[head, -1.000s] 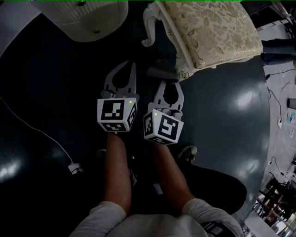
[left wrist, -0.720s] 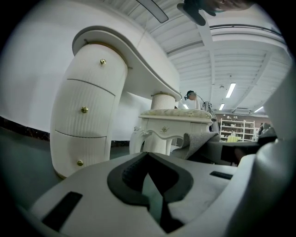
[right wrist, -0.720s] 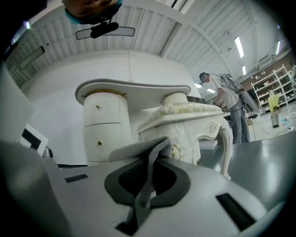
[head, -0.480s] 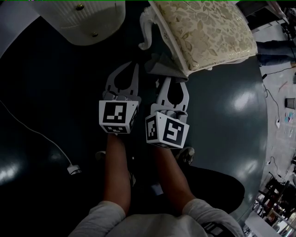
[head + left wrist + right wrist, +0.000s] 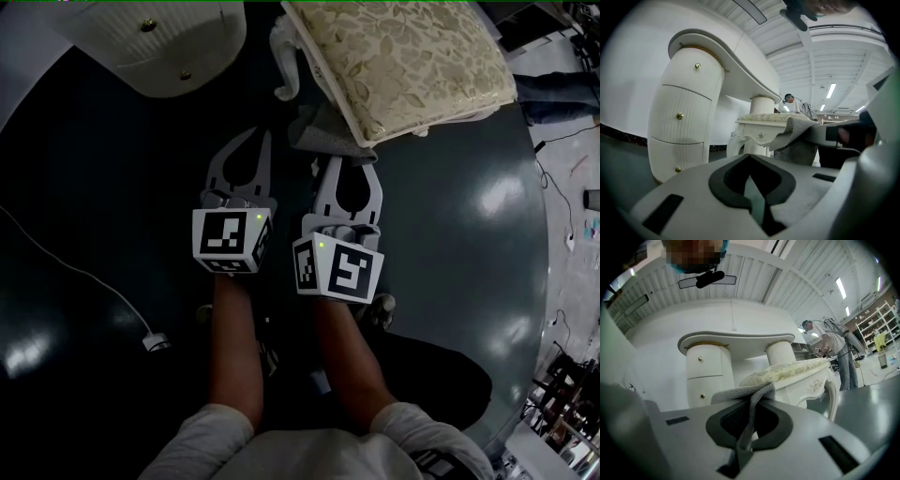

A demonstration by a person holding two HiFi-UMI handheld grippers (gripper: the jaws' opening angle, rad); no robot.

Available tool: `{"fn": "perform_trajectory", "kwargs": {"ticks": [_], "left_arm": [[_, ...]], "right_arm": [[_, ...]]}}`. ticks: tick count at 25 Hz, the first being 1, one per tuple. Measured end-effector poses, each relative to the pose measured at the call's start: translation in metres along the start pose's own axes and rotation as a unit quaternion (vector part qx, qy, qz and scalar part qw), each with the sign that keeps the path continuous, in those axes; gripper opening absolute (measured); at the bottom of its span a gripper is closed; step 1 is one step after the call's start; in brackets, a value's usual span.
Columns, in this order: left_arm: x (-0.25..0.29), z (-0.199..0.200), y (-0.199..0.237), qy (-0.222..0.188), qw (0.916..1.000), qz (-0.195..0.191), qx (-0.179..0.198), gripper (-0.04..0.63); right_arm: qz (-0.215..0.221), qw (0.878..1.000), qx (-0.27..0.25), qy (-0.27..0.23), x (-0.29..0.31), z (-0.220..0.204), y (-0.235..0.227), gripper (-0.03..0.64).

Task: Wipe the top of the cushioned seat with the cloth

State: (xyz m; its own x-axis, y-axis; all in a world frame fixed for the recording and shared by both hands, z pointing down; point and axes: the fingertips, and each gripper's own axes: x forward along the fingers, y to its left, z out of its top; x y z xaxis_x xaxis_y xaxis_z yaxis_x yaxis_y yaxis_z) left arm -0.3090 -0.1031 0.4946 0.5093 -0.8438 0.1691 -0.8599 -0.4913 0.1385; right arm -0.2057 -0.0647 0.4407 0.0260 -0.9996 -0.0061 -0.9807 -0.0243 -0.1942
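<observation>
**Hazards**

1. The right gripper [image 5: 354, 169] is clamped on only 1 narrow fold of the grey cloth [image 5: 323, 131]. Drag across the patterned top of the cushioned seat [image 5: 403, 56] could probably pull that fold free.
2. The cloth hangs just beside the seat's near edge and has not yet been laid on the cushion top. A low approach could snag it on the carved white frame [image 5: 281, 61].
3. Little cloth shows ahead of the jaw tips, so bare jaws may scrape the upholstery if pressed flat.

No view settles whether the cloth touches the seat now.

**Pose**

The 2 forearms [image 5: 234, 347] extend forward and down, side by side. Both grippers aim at the seat. The left gripper [image 5: 262, 139] sits just left of the right one, clear of the cloth. Its jaws meet at the tips with nothing between them.
</observation>
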Motion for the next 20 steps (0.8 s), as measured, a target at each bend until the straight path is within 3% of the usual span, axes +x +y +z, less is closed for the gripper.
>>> {"fn": "perform_trajectory", "kwargs": {"ticks": [6,9,15,20], "left_arm": [[-0.014,0.015,-0.016,0.003,0.9996,0.016,-0.021,0.014],[-0.015,0.022,-0.026,0.021,0.9997,0.011,-0.003,0.014],[-0.020,0.041,-0.026,0.068,0.9973,0.020,0.019,0.014],[-0.023,0.084,-0.047,0.086,0.9959,-0.006,0.026,0.014]], "right_arm": [[0.004,0.997,0.013,0.073,-0.006,-0.002,-0.007,0.014],[0.003,0.995,0.023,0.098,-0.013,0.003,-0.009,0.014],[0.008,0.996,0.018,0.088,-0.010,0.045,-0.016,0.014],[0.014,0.997,0.007,0.081,0.013,0.090,-0.018,0.014]]}}
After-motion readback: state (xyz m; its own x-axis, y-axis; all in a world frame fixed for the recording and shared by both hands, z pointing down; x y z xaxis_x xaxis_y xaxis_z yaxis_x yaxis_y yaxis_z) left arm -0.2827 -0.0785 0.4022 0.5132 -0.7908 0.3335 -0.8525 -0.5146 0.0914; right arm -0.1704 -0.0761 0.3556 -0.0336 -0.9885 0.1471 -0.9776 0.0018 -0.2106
